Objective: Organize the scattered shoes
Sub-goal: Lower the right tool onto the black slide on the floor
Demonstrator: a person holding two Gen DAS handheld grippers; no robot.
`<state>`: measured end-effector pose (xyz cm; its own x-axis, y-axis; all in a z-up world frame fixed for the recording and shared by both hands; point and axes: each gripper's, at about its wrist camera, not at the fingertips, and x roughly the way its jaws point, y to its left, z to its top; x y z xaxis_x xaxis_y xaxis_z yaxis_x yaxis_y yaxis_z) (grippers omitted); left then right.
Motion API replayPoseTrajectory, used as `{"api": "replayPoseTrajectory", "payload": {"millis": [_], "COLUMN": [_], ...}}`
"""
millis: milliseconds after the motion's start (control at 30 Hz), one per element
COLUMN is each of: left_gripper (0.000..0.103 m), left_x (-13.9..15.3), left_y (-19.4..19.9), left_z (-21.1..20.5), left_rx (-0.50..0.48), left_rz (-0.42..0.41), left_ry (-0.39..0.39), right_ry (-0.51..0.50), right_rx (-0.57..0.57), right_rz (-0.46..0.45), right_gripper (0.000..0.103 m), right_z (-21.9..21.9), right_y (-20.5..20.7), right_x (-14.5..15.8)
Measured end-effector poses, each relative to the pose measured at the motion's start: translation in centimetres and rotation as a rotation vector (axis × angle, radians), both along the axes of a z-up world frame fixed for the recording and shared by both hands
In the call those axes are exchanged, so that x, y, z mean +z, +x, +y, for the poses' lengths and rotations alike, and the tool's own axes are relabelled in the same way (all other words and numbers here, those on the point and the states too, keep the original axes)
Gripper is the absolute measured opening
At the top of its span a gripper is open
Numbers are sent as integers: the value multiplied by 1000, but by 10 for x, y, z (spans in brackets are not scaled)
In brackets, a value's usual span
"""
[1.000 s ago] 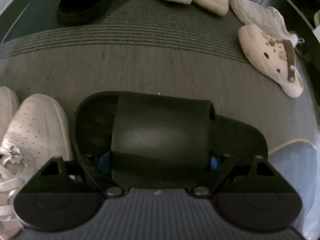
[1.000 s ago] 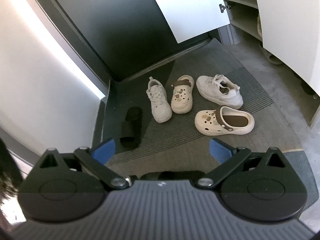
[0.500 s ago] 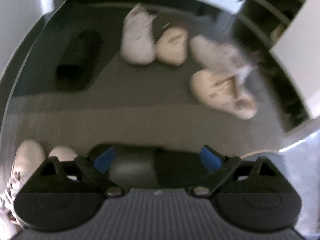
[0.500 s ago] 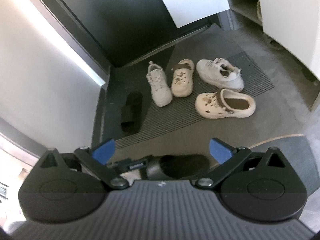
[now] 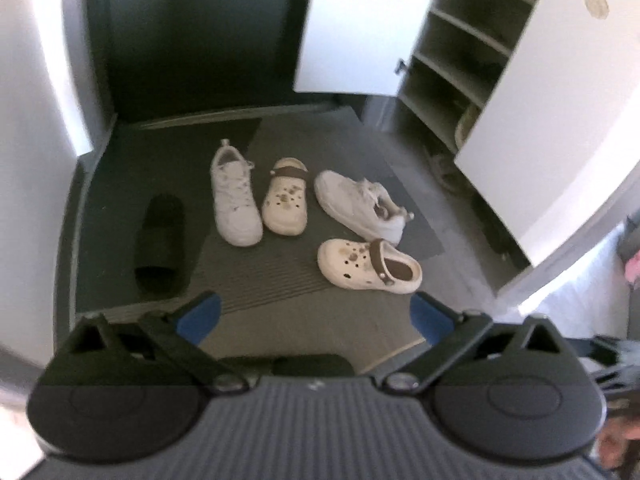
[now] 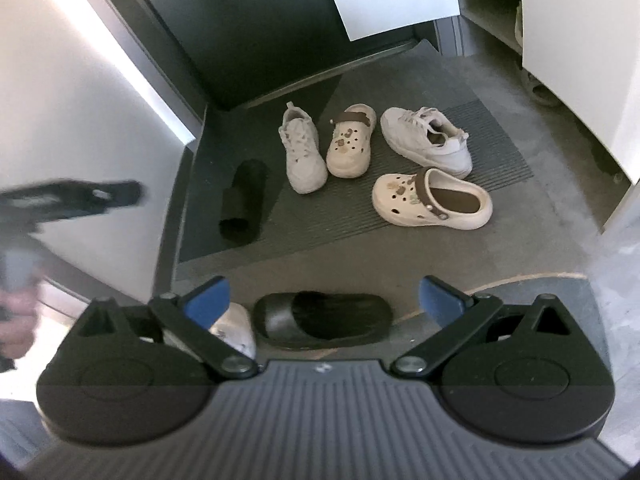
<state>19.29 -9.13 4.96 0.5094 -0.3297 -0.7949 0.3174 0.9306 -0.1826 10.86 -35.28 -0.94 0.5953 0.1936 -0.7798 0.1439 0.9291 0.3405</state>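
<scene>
While we look through the left wrist view, our left tongs (image 5: 314, 314) stand wide apart at the lower middle, empty, above the mat (image 5: 280, 276). A black slide (image 5: 160, 244) lies at centre left, its long axis running up the frame, open toe toward us. Right of it a white sneaker (image 5: 234, 200) and a cream clog (image 5: 285, 202) lie side by side, toes toward the bottom of the frame. A second white sneaker (image 5: 360, 206) runs diagonally, toe toward the upper left, and a second cream clog (image 5: 368, 266) lies across the frame below it, toe to the left. A dark shape at the bottom centre is mostly hidden by the tongs' body. The open shoe cabinet (image 5: 460, 64) fills the upper right; its contents are blurred.

Through the right wrist view, our right tongs (image 6: 324, 302) are also spread wide and empty. Between their tips another black slide (image 6: 324, 326) lies crosswise at the lower middle, toe to the left. Beside it a white shoe (image 6: 236, 332) is half covered by the left fingertip. The left tool appears blurred at the left edge.
</scene>
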Motion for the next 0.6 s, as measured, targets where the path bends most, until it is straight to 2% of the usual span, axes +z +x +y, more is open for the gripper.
{"api": "replayPoseTrajectory", "payload": {"millis": [67, 200, 367, 600], "left_gripper": [102, 102, 102, 102], "left_x": [11, 36, 68, 86], "left_y": [-15, -47, -89, -119], "left_z": [13, 47, 93, 133], "left_rx": [39, 116, 212, 278], "left_rz": [3, 0, -6, 13], "left_ry": [-9, 2, 23, 43], "right_ry": [-13, 42, 35, 44], "right_rx": [-10, -21, 31, 112], "right_rz": [9, 36, -65, -79], "right_gripper": [103, 103, 103, 103], "right_z": [7, 32, 87, 136], "right_y": [6, 25, 55, 66], "right_x": [-2, -5, 14, 19]}}
